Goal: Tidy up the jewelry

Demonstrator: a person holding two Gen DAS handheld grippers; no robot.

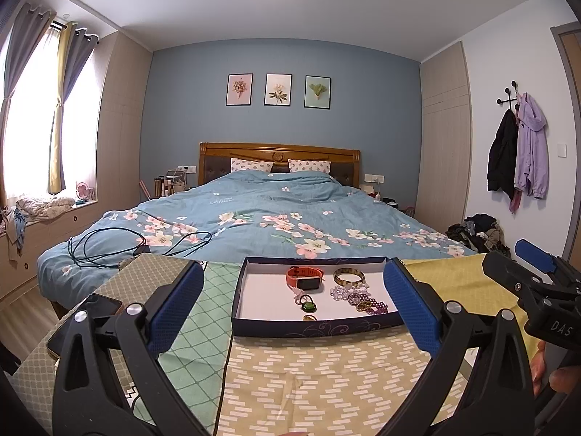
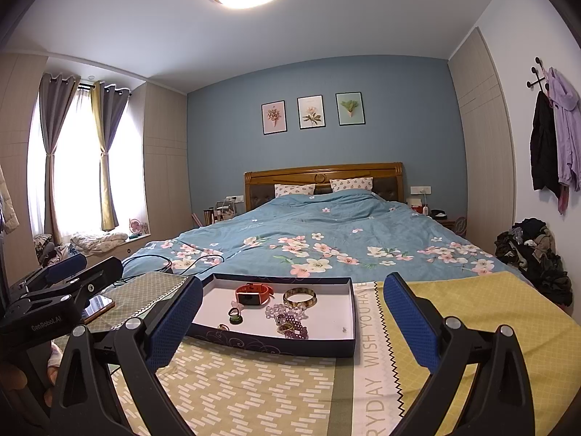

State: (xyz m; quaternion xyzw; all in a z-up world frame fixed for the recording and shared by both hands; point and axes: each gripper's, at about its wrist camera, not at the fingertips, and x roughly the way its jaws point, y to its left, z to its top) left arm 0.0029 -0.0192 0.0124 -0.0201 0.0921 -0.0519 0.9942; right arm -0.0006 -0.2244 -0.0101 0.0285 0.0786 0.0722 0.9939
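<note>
A dark blue tray point(image 1: 316, 328) point(image 2: 276, 345) with a white floor sits on the patterned table ahead of both grippers. Inside lie a red-strapped watch point(image 1: 304, 278) point(image 2: 253, 295), a gold bangle point(image 1: 349, 276) point(image 2: 300, 297), a green-stone ring point(image 1: 308, 305) point(image 2: 235, 315), a small gold ring point(image 1: 309, 317) point(image 2: 223, 327) and purple bead bracelets point(image 1: 363, 301) point(image 2: 288, 321). My left gripper point(image 1: 294, 301) is open, its blue pads either side of the tray's near end. My right gripper point(image 2: 292, 312) is also open, nothing between its fingers. Each gripper shows at the edge of the other's view.
A phone point(image 1: 89, 318) point(image 2: 98, 307) lies on the table left of the tray. Yellow cloth point(image 2: 472, 312) covers the table's right side. Beyond the table is a bed point(image 1: 261, 218) with black cables point(image 1: 120, 243) on it. Clothes are piled on the floor at right point(image 2: 533, 258).
</note>
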